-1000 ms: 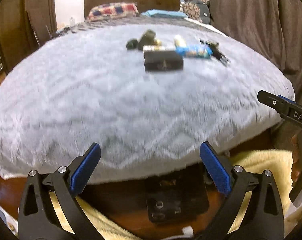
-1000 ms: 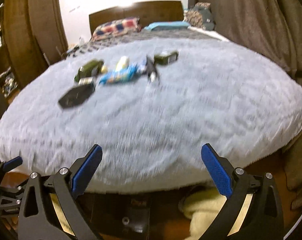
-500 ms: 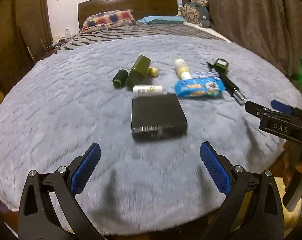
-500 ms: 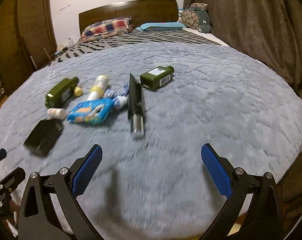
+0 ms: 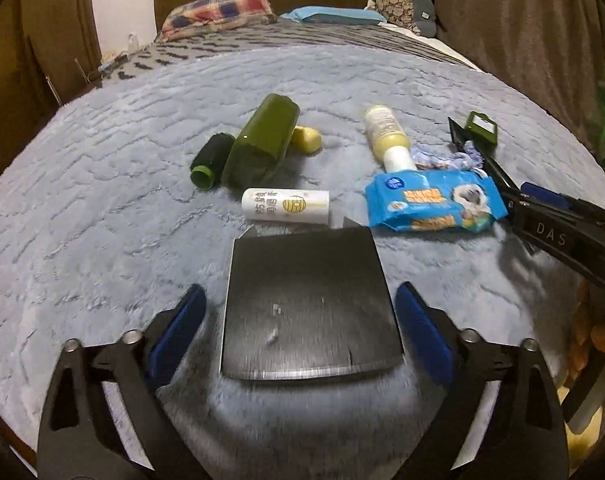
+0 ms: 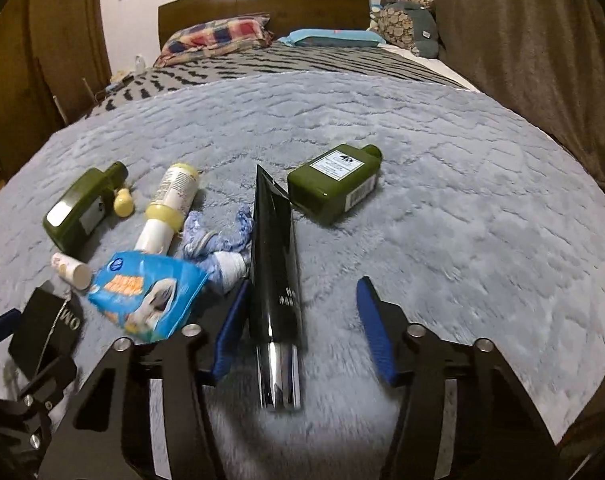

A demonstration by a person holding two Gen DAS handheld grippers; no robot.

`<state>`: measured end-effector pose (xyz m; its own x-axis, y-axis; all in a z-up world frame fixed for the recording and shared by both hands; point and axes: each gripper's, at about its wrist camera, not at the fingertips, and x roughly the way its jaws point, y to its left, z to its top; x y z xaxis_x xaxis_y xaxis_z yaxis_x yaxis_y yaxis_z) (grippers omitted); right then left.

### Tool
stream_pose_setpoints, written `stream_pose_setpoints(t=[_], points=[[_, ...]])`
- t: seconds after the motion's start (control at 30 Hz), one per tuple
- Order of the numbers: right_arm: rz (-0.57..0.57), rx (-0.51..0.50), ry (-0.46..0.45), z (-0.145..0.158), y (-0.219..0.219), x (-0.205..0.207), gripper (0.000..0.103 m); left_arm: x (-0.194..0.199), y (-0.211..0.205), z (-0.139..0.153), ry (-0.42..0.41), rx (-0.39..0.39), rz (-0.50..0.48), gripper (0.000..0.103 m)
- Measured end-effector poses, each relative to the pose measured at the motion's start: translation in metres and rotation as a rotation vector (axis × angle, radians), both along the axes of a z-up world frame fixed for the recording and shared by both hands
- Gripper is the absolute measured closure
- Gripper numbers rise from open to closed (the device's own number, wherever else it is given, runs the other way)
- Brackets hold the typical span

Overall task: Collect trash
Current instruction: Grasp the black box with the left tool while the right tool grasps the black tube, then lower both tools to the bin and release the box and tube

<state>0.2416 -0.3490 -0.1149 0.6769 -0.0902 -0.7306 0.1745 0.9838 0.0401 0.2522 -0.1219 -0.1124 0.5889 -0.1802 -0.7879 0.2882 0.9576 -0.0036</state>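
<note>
The black tube [image 6: 276, 264] lies on the grey fuzzy blanket [image 6: 442, 208] with its long axis running away from the right wrist camera, chrome cap toward the camera and flat crimped end pointing toward the headboard. The right gripper [image 6: 302, 324] straddles it with its blue pads spread apart; the left pad sits just beside the tube, the right pad clear of it.

Left of the tube lie a crumpled blue cloth [image 6: 218, 236], a blue snack packet [image 6: 150, 296], a cream bottle [image 6: 166, 208], a small white tube [image 6: 70, 270], and a green bottle [image 6: 82, 208] with a small yellow piece [image 6: 124, 202] beside it. Just right of the tube's far end rests a green labelled flask [image 6: 334, 182].

The left wrist view shows the black box [image 5: 308, 308] face-on, lying flat between the wide-open blue pads of the left gripper [image 5: 302, 328], neither pad touching it. In the right wrist view only a corner of that box shows, at the lower left. The left view alone shows a dark green roll [image 5: 210, 158] beside the green bottle, while the black tube there is mostly hidden behind the right gripper's body.
</note>
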Motion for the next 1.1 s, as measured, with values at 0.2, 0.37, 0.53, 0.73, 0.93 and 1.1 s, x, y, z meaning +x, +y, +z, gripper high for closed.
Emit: stream_pose_setpoints(t=[0.2,0.37,0.53,0.73,0.93,1.1], points=[[0.022,0.0,-0.002,-0.006,0.005,-0.001,0.071,0.006,0.002,-0.004,0.015,-0.026,-0.006,0.033],[0.036,0.029,-0.006,-0.003,0.007,-0.02,0.077,-0.009,0.006,-0.003,-0.001,-0.026,-0.03,0.034],[0.045,0.036,-0.013,-0.002,0.011,-0.05,0.078,-0.03,0.014,-0.001,-0.011,-0.017,-0.048,0.034],[0.078,0.001,-0.021,-0.003,0.028,-0.093,0.078,-0.066,0.025,0.001,-0.026,-0.01,-0.059,0.034],[0.129,0.03,-0.019,-0.004,0.043,-0.14,0.078,-0.106,0.044,0.001,-0.023,-0.029,-0.071,0.034],[0.16,0.067,-0.015,-0.013,0.056,-0.182,0.078,-0.141,0.06,-0.001,-0.024,-0.039,-0.08,0.034]])
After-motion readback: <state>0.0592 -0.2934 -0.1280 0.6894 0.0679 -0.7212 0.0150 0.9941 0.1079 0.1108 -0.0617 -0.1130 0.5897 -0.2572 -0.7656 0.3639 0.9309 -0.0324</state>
